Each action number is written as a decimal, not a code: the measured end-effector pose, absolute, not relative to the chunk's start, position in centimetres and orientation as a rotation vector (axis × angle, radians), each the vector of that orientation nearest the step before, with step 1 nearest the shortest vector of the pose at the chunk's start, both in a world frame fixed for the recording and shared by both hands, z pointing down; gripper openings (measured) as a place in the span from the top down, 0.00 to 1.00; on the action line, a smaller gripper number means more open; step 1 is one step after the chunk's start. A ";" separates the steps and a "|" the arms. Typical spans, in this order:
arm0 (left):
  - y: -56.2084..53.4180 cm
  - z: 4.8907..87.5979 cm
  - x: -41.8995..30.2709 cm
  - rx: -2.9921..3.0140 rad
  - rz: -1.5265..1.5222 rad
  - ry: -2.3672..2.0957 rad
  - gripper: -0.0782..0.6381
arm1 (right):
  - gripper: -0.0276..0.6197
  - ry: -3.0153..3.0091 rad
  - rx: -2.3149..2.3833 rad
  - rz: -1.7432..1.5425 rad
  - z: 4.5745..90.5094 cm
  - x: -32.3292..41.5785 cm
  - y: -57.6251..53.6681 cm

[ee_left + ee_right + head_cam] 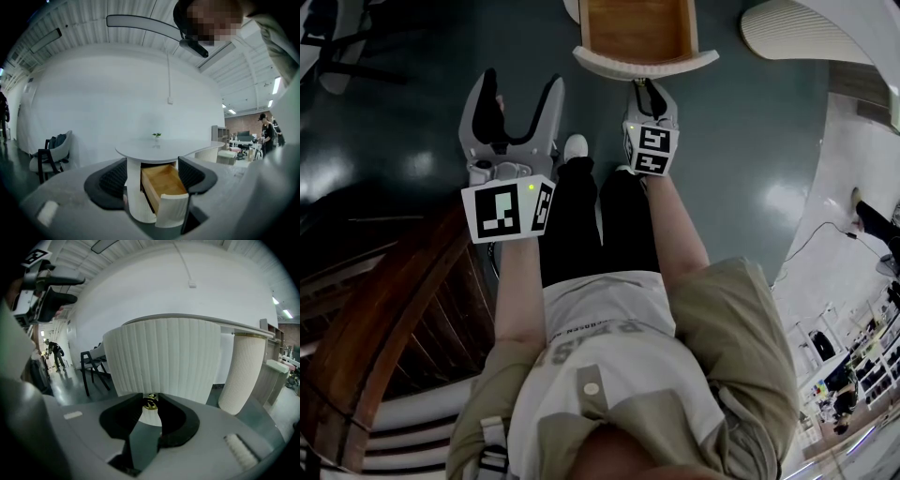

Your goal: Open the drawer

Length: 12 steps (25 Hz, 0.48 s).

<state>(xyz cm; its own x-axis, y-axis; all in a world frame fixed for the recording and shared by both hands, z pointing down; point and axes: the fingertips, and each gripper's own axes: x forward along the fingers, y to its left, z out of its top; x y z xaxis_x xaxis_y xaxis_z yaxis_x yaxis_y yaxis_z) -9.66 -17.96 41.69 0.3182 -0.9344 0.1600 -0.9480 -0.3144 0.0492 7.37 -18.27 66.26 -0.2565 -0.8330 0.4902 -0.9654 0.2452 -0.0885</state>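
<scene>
Right hand-held gripper [150, 405] pinched on knob [150, 401] of open bare drawer [637, 30]; left one [522, 94] agape.

No readable text anywhere. Shirt [609, 337]: grey print across front, upside down, too blurred to read. Marker cubes [508, 208] [650, 150]: black-white square patterns only, no letters or numbers.

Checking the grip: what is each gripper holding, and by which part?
Right gripper pinches the brass knob on the drawer front; left gripper holds nothing.
</scene>
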 end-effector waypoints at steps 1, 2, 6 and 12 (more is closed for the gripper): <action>-18.0 41.7 -9.7 2.438 0.153 -1.754 0.41 | 0.79 -2.181 1.657 0.539 66.3 7.4 -18.1; -18.0 41.7 -9.7 2.438 0.153 -1.755 0.41 | 0.79 -2.179 1.657 0.538 66.3 7.5 -17.9; -18.1 41.8 -9.7 2.437 0.153 -1.754 0.41 | 0.79 -2.169 1.658 0.544 66.5 7.6 -17.1; -18.6 42.0 -9.8 2.433 0.160 -1.753 0.41 | 0.79 -2.162 1.656 0.543 66.6 7.7 -17.0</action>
